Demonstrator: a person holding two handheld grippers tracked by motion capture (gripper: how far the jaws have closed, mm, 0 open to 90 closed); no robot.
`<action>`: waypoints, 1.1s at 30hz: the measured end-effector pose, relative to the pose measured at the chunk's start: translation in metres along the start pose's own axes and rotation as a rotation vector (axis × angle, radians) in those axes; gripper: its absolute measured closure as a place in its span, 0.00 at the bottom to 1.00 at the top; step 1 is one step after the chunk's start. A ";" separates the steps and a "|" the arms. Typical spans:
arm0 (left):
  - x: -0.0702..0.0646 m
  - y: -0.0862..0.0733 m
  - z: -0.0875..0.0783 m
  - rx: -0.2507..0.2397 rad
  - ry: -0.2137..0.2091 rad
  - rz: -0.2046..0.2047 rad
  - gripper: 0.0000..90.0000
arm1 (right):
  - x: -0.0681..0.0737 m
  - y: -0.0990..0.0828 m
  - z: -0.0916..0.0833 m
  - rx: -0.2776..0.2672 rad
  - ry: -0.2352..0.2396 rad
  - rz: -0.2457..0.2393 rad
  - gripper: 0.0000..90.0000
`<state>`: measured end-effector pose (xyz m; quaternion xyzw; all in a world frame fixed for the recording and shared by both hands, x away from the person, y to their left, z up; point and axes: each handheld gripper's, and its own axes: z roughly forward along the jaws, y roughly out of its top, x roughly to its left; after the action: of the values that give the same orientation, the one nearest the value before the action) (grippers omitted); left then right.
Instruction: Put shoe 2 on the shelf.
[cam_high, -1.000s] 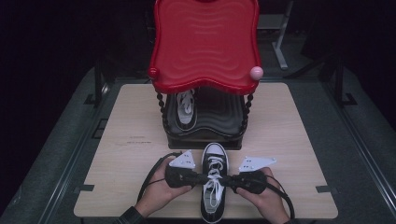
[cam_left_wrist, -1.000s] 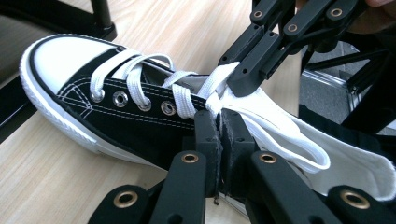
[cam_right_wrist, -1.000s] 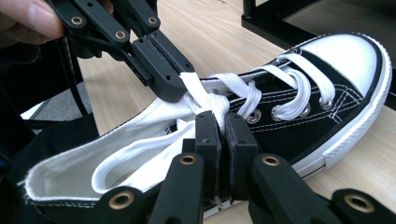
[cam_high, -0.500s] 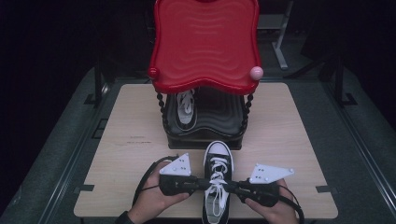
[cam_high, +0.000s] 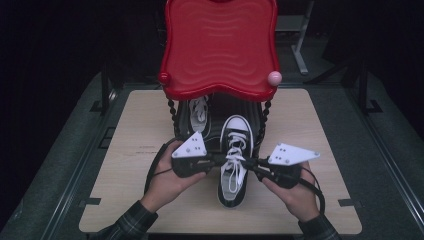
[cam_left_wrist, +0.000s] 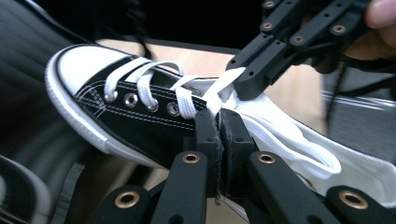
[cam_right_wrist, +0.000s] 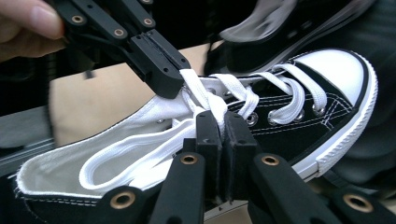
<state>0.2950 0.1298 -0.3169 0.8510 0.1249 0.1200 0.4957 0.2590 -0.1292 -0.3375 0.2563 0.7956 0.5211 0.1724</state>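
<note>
A black sneaker with a white toe cap and white laces hangs between my two grippers above the wooden board, toe toward the rack. My left gripper is shut on its left eyelet edge and lace. The right gripper is shut on the opposite edge. In the left gripper view the jaws are pinched together on the sneaker, with the right gripper across from them. From the right gripper view the jaws clamp the sneaker, and the left gripper bites the lace opposite.
A rack with a red wavy top, black beaded posts and a pink knob stands at the board's far side. A second sneaker lies on its lower shelf. The wooden board sits on a dark table.
Both hands have risen together and lifted the sneaker off the board. Its toe now reaches up in front of the rack's lower shelf.
</note>
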 end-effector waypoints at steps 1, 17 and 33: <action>0.004 0.003 0.002 -0.003 0.020 0.006 0.97 | -0.004 0.002 0.002 -0.005 -0.011 -0.006 0.95; 0.056 0.026 0.041 -0.038 0.269 -0.016 0.97 | -0.067 0.033 0.040 -0.029 -0.193 0.008 0.96; 0.058 0.021 0.040 -0.042 0.268 -0.071 0.77 | -0.070 0.032 0.044 -0.051 -0.194 0.065 0.78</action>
<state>0.3642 0.1064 -0.3129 0.8120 0.2172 0.2175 0.4962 0.3466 -0.1274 -0.3255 0.3267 0.7528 0.5194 0.2381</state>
